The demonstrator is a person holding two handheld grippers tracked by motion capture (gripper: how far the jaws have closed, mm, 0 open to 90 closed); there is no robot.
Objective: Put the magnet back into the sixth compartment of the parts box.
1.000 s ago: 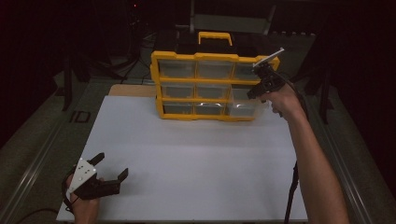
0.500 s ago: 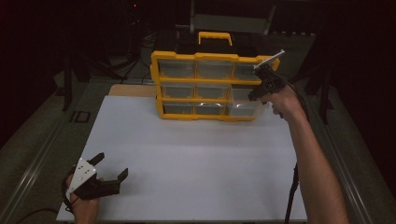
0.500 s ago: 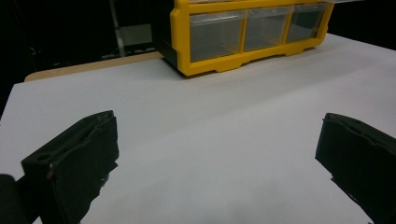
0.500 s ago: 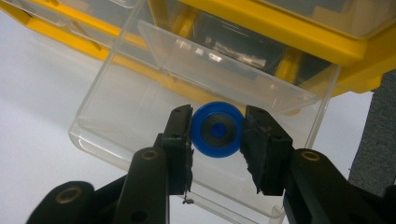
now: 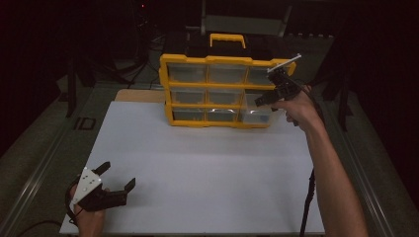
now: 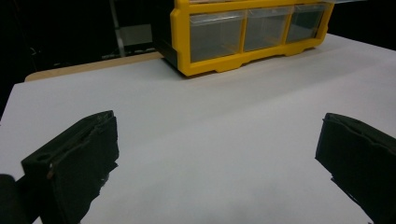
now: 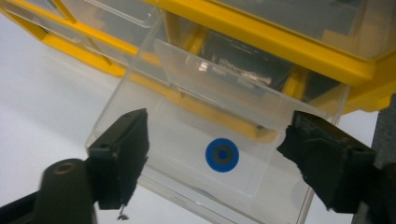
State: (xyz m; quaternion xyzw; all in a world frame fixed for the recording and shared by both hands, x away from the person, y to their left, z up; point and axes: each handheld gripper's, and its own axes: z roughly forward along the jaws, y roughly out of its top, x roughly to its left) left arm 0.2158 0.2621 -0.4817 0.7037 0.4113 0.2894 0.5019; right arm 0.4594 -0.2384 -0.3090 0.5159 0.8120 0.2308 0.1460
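Okay, high view first: my right gripper [image 5: 267,96] is up against the right end of the yellow plastic drawer cabinet with clear drawers [image 5: 217,91], at its middle row, where one clear plastic drawer [image 5: 254,111] is pulled out just below the jaws. My left gripper [image 5: 116,180] rests low on the white table sheet [image 5: 207,168], well apart from the cabinet, which stands far ahead of it and to its right; jaws spread, nothing between them.

Left gripper view: both black jaws stand wide apart over bare white sheet [image 6: 210,140], released, gripping nothing. The cabinet [image 6: 252,32] sits far ahead, beyond the jaw tips, its bottom row of drawers facing me.

Right gripper view: the jaws have just been opening and now stand wide, the pulled-out clear drawer [image 7: 196,154] between them, pads off its walls as far as I can see, so released. A small blue round disc with a dark centre [image 7: 222,155] lies on the drawer floor, midway between the jaws and just ahead. The yellow frame [image 7: 289,42] runs above and beyond the tips.
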